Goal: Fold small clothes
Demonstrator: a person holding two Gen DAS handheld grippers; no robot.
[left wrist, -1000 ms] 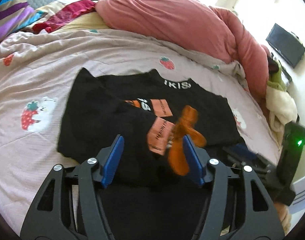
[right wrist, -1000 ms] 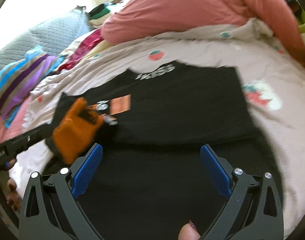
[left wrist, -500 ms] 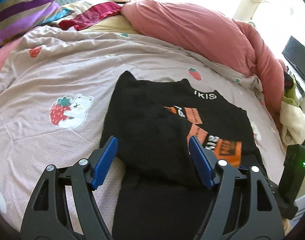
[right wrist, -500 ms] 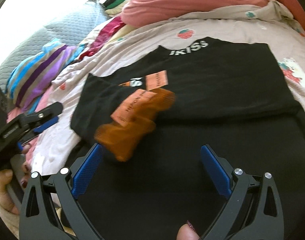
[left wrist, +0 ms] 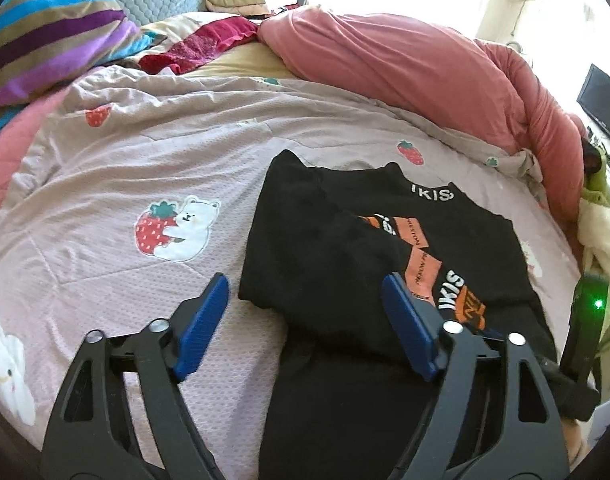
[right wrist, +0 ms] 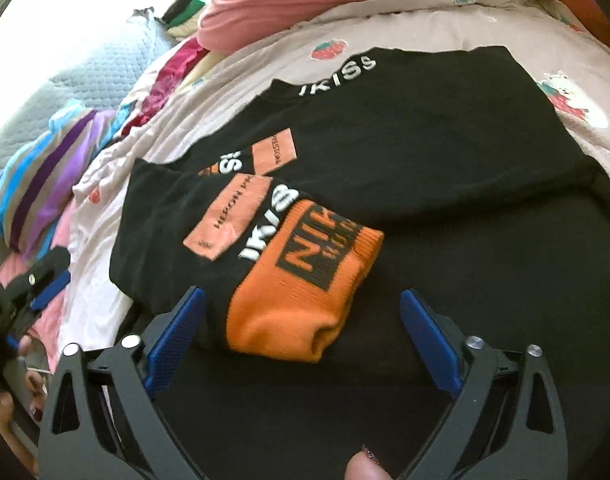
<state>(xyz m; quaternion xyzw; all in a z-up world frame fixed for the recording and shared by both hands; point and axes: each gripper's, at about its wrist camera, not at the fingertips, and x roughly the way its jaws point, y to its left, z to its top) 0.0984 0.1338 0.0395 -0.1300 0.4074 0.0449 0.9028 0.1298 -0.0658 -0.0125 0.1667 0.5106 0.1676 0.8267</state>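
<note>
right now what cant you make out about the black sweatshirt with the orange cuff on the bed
- Black sweatshirt hem: cut off by the bottom edge and right gripper in the right wrist view.
- Orange cuff: mostly behind a blue finger pad of the left gripper in the left wrist view.
- Small print on the salmon patches: too small.

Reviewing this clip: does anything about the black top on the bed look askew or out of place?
Slightly. The black top has one sleeve folded across its front, and the orange cuff lies slanted, not square to the body. Both the left gripper and right gripper are open and hold nothing. Nothing looks damaged.
</note>
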